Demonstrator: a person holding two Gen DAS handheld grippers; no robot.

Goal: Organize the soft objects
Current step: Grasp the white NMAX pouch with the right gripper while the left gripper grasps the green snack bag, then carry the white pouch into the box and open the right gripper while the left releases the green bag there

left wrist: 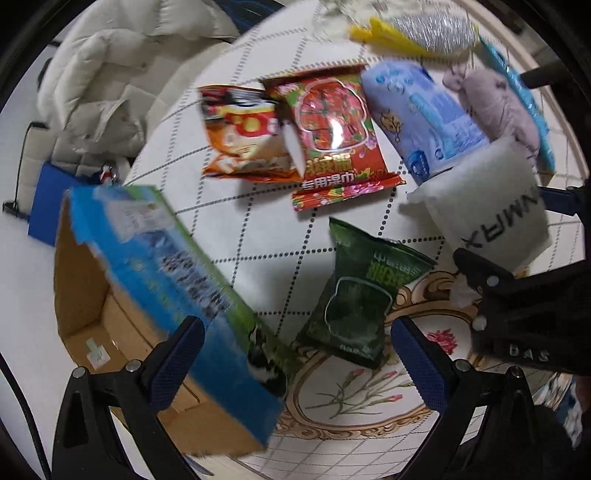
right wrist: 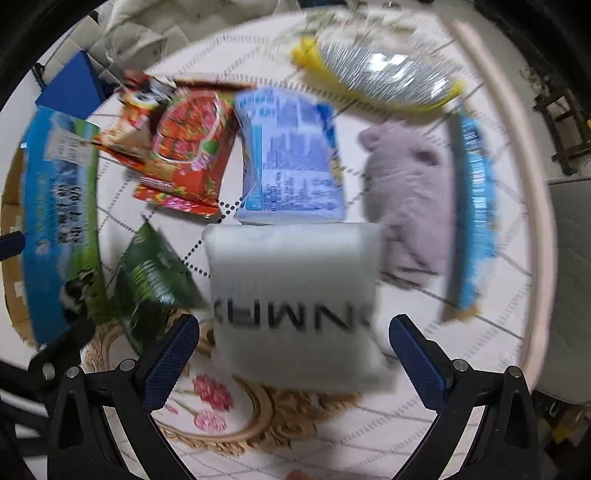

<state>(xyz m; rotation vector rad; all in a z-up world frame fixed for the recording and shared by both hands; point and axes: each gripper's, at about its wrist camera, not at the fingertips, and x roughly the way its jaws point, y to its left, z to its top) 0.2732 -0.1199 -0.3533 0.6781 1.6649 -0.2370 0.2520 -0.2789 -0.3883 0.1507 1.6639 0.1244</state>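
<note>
A: How much of the right wrist view can you read?

B: Little; it is smeared. The white pouch [right wrist: 295, 295] fills the middle, and its black letters run off blurred. It lies between the spread fingers [right wrist: 170, 365] of the right hand-held gripper [right wrist: 293, 363]; neither finger touches it, so that gripper is released. Whether the pouch rests on the bench [right wrist: 406, 435] or hangs above it, I cannot tell.

A: And the left wrist view?

B: The left hand-held gripper [left wrist: 297, 367] is also released, nothing between its fingers. The cardboard box [left wrist: 159, 302] sits at the left, blurred, its lower end partly hidden by the left finger [left wrist: 177, 363]. The green packet [left wrist: 360, 299] lies on the bench [left wrist: 258, 229] just beside the box.

A: The other soft things?

B: Further back, the red packet [left wrist: 332, 136] overlaps an orange packet [left wrist: 240, 133]. To its right, the blue-and-white pack [left wrist: 421, 118] has its near end hidden by the white pouch [left wrist: 491, 206]. The grey plush toy [left wrist: 498, 103] lies beside it on a blue packet [left wrist: 532, 110] of which only the edge shows. The silver-and-yellow bag [left wrist: 424, 33] is cut off near the top rim.
</note>
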